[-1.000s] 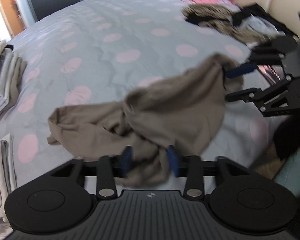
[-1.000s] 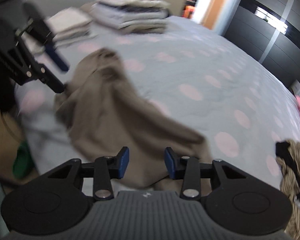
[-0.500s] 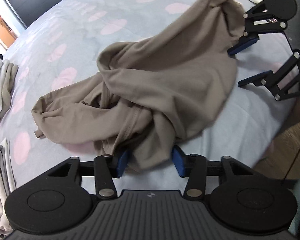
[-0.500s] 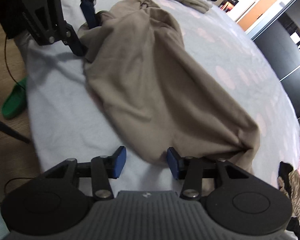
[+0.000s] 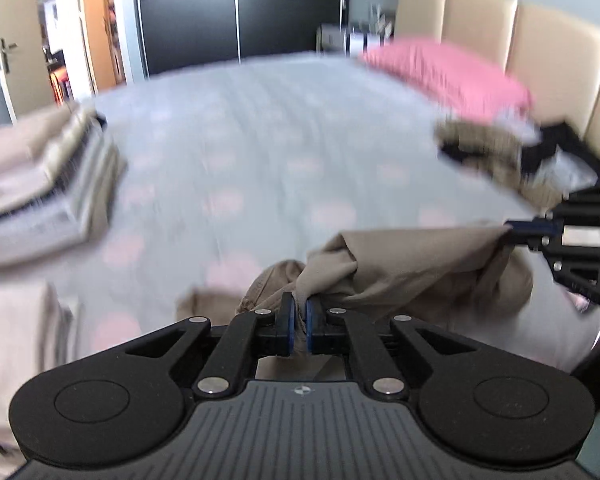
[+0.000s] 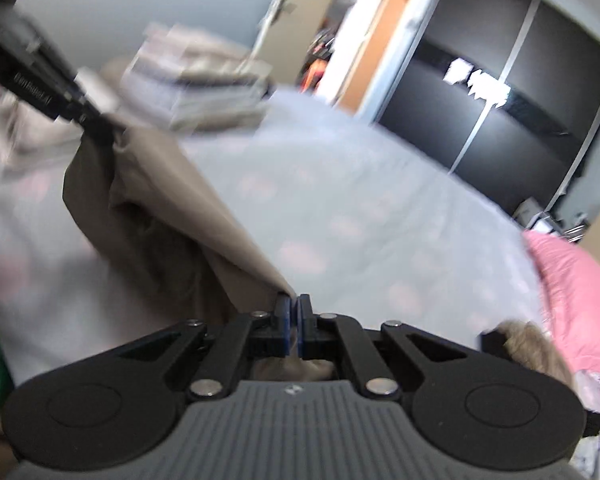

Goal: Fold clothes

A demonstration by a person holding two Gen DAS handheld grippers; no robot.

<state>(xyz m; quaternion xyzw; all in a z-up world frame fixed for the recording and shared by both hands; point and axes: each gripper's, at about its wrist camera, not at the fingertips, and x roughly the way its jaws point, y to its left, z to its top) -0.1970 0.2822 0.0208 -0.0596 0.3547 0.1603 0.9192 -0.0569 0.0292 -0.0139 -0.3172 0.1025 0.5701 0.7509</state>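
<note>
Left wrist view: both grippers (image 5: pixel 299 316) (image 6: pixel 293 322) pinched on limp taupe garment (image 5: pixel 412 264), sagging toward 3 o'clock; best gripped along hems.

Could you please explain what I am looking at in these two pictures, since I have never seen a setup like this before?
There is no robot here: a person holds a two-finger claw in each hand, and a wide-angle camera on each looks forward along its fingers. One picture comes from the left claw, the other from the right claw. Both are shut on the same brown garment, which hangs stretched between them above the bed, a grey cover with pink dots. Each claw also shows in the other's picture, at the side. On the bed lie stacks of folded clothes, a pink pillow and a heap of unfolded clothes. The pictures are blurred.
</note>
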